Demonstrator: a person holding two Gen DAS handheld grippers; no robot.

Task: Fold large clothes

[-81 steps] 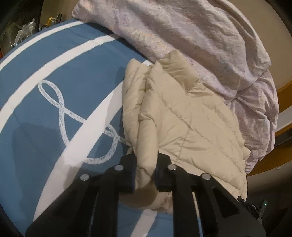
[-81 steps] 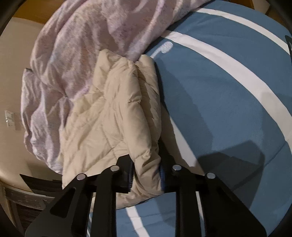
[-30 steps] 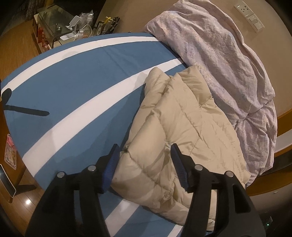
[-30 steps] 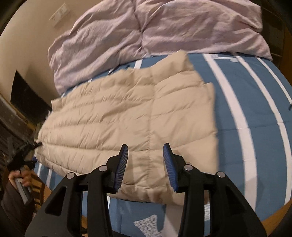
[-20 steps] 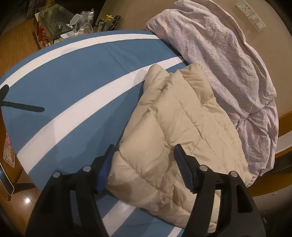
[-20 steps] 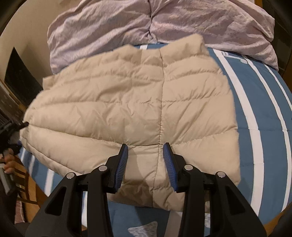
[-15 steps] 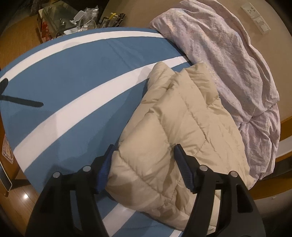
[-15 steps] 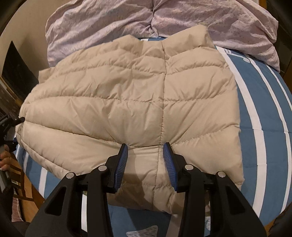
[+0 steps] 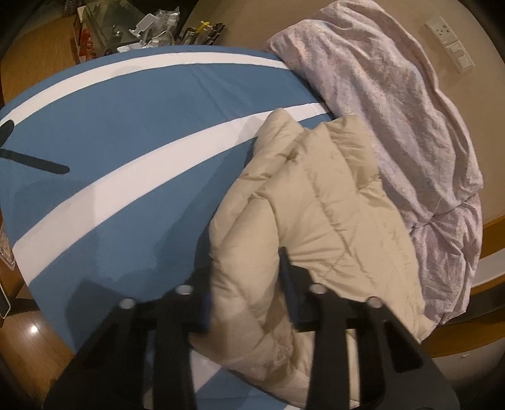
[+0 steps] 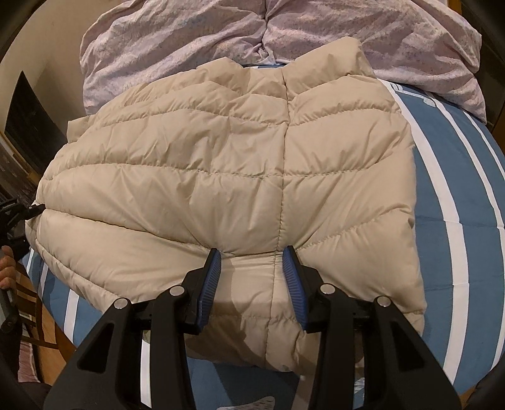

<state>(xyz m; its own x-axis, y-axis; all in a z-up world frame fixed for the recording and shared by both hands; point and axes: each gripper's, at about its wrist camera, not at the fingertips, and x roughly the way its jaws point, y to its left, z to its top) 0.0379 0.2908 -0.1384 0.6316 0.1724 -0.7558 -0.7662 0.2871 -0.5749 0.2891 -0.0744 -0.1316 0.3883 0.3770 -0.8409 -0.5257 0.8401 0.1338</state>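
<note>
The left gripper is closing, seemingly pinching the beige puffer jacket; the right gripper rests open on it.

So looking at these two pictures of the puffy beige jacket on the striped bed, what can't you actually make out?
- Puffy beige quilted jacket: its near hem, in the right wrist view, is hidden behind the black right gripper.
- Left gripper, left wrist view: motion blur smears its closing jaws around a jacket fold; pad contact is unclear.
- Bedside clutter, left wrist view: too small to identify.
- Blue and white striped bedspread: its far side lies under the crumpled lilac duvet.
</note>
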